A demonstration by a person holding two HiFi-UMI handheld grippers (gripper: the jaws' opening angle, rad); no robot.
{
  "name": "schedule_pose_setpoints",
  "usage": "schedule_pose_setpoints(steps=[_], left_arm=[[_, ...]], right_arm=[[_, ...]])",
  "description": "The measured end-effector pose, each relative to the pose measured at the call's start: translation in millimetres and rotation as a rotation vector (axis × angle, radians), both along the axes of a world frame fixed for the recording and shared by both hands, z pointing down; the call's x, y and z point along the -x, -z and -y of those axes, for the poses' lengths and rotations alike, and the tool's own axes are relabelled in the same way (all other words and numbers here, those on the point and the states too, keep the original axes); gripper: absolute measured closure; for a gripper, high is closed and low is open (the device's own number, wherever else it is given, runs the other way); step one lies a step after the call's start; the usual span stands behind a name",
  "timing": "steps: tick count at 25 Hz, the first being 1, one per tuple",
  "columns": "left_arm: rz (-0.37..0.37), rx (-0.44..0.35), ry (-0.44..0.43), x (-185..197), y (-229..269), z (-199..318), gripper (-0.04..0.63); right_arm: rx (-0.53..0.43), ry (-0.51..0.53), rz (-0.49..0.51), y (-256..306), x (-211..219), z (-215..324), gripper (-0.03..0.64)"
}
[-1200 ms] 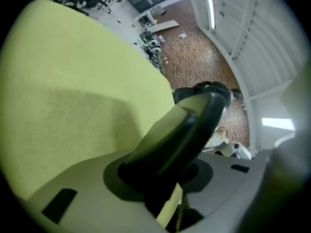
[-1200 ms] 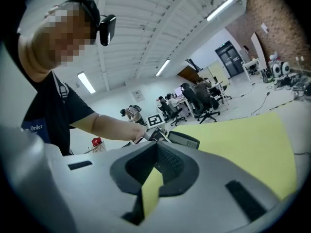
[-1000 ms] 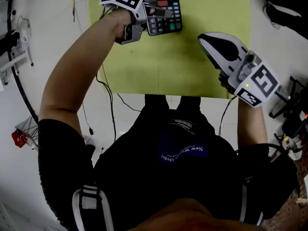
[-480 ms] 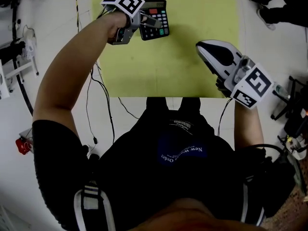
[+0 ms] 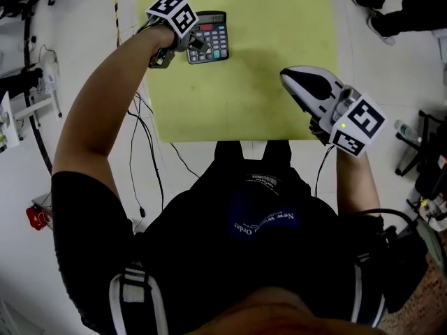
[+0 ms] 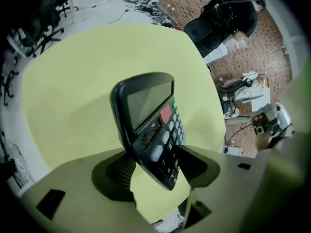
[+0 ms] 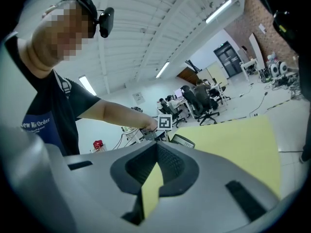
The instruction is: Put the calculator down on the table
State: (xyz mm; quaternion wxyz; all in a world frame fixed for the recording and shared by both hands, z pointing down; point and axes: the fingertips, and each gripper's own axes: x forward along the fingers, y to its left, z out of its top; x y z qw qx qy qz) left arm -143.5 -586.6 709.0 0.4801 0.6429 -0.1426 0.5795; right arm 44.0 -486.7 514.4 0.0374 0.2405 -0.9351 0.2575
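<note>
A dark calculator (image 5: 209,36) with a red key lies on the yellow-green table (image 5: 265,68) at the far left. My left gripper (image 5: 196,44) is at its near-left end. In the left gripper view the calculator (image 6: 150,125) slants between the jaws of that gripper (image 6: 158,171). The jaws are opening, and yellow table shows between the ribbed left pad (image 6: 127,168) and the calculator's body. My right gripper (image 5: 288,76) hovers over the table's right front part, its tips together and nothing between them. In its own view the right gripper (image 7: 156,147) points across the table toward the calculator (image 7: 183,141).
The table's front edge (image 5: 230,140) runs just ahead of my body. Cables (image 5: 136,128) trail on the floor at the left. Someone's dark legs and shoes (image 5: 391,2) are beyond the far right corner. A seated person in black (image 6: 227,18) shows beyond the table.
The left hand has swung in toward the table's left edge with the calculator. Its finger no longer lies across the keys, and the jaws stand wider. The right gripper has barely shifted.
</note>
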Motion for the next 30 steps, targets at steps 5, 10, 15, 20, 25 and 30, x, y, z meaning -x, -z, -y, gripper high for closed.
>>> schedule_pose_setpoints(steps=[5, 10, 15, 20, 25, 30], left_arm=[[0.055, -0.167, -0.07, 1, 0, 12, 0.308], [0.062, -0.364, -0.083, 15, -7, 33, 0.308], [-0.054, -0.514, 0.029, 10, 7, 38, 0.308], [-0.387, -0.687, 0.126, -20, 94, 19, 0.308], [-0.71, -0.861, 0.23, -19, 205, -35, 0.31], [-0.901, -1.006, 0.375, 9, 287, -93, 0.529]], right_arm=[[0.005, -0.014, -0.014, 7, -3, -1, 0.629], [-0.002, -0.019, -0.052, 7, -3, -2, 0.629], [0.008, -0.045, -0.067, 7, -8, 1, 0.629], [-0.026, -0.047, -0.079, 38, -6, 4, 0.629], [-0.101, -0.034, -0.093, 95, 2, 2, 0.629], [-0.185, -0.029, -0.107, 146, 10, -9, 0.629]])
